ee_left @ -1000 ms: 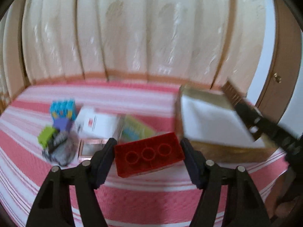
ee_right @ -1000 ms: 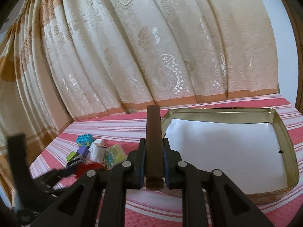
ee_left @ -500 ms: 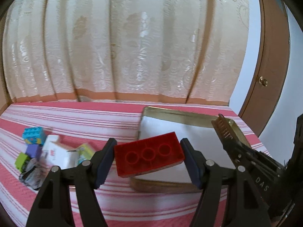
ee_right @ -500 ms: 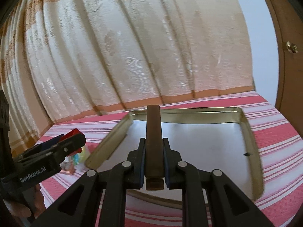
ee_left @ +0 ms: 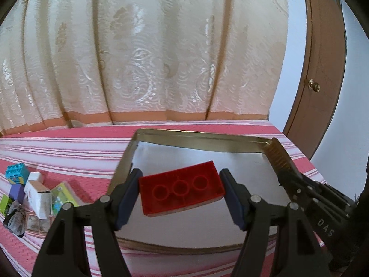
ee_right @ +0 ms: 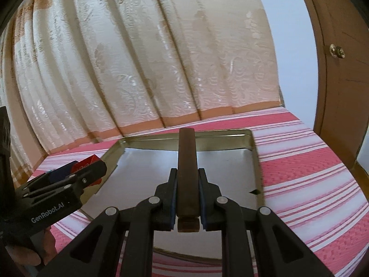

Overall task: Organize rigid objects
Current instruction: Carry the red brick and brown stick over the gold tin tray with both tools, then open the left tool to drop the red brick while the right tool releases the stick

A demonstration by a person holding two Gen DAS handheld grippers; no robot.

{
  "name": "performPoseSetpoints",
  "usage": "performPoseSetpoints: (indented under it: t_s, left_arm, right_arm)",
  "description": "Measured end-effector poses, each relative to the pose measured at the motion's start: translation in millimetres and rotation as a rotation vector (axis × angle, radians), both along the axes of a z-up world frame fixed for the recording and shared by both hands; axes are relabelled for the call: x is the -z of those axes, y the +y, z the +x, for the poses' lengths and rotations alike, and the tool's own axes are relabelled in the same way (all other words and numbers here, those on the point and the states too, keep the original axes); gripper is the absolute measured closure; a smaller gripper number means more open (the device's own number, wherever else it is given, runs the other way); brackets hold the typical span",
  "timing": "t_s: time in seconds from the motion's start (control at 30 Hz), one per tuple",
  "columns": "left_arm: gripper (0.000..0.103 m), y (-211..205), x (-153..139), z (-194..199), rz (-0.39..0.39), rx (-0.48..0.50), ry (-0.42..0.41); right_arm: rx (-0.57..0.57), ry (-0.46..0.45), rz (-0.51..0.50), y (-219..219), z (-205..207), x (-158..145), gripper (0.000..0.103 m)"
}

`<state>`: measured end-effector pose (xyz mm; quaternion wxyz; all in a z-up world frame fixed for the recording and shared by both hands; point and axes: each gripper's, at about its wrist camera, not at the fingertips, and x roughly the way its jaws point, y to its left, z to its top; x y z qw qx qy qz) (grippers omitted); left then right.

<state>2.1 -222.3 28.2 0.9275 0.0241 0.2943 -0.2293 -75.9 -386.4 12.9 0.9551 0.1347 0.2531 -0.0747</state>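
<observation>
Loose pile (ee_left: 30,198) at far left on the striped red cloth (ee_left: 69,147): blue block (ee_left: 17,173), purple block, green block, white carton (ee_left: 38,195), yellow-green packet, grey crumpled lump; all touching or just beside one another, well apart from both tools, presumably awaiting sorting

Left gripper (ee_left: 181,191), next along: clenched on red brick (ee_left: 181,190), pads pressing its two short ends, hollow underside with three rings turned toward the camera; held flat and slightly tilted, clear of the surface, over the near-left part of the tray; likely so carried for setting down inside

Tray (ee_left: 196,138), centre: shallow metal, gold rim, white sheet lining the floor, nothing yet resting in it; judged the collecting place for the rigid pieces

Right gripper (ee_right: 186,198), at right: fully clenched on brown brush (ee_right: 187,168), jaws pinching the narrow wooden back near its rear end; brush pointing straight ahead between the fingers, front end over the far rim in the right wrist view; bristles (ee_left: 280,159) visible from the left wrist view, near the tray's far-right corner

Brick and brush both above the tray, apart from each other, brick left, brush right; neither touching the lining
</observation>
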Motion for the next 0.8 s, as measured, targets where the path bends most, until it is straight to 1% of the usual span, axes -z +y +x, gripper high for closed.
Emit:
performPoseSetpoints:
  t_s: [0.23,0.37,0.53,0.67,0.8]
  left_arm:
    - [0.034,-18.3,6.1,5.0,0.015,0.011,0.009]
    - [0.034,-27.1,8.6,6.2,0.027,0.016,0.000]
    - [0.034,-37.8,15.3,8.3,0.046,0.013,0.003]
    - [0.034,-44.7,20.0,8.9,0.086,0.004,-0.006]
    - [0.034,-46.1,24.9,11.5,0.101,-0.002,0.003]
  right_arm:
    - [0.028,0.020,-0.022,-10.4,-1.5,4.1,0.086]
    - [0.033,0.030,-0.028,-12.0,-1.8,6.1,0.086]
    - [0.044,0.066,-0.044,-10.5,2.3,10.6,0.086]
    - [0.062,0.088,-0.053,-11.9,4.5,13.1,0.086]
    - [0.061,0.112,-0.060,-11.4,9.0,16.1,0.085]
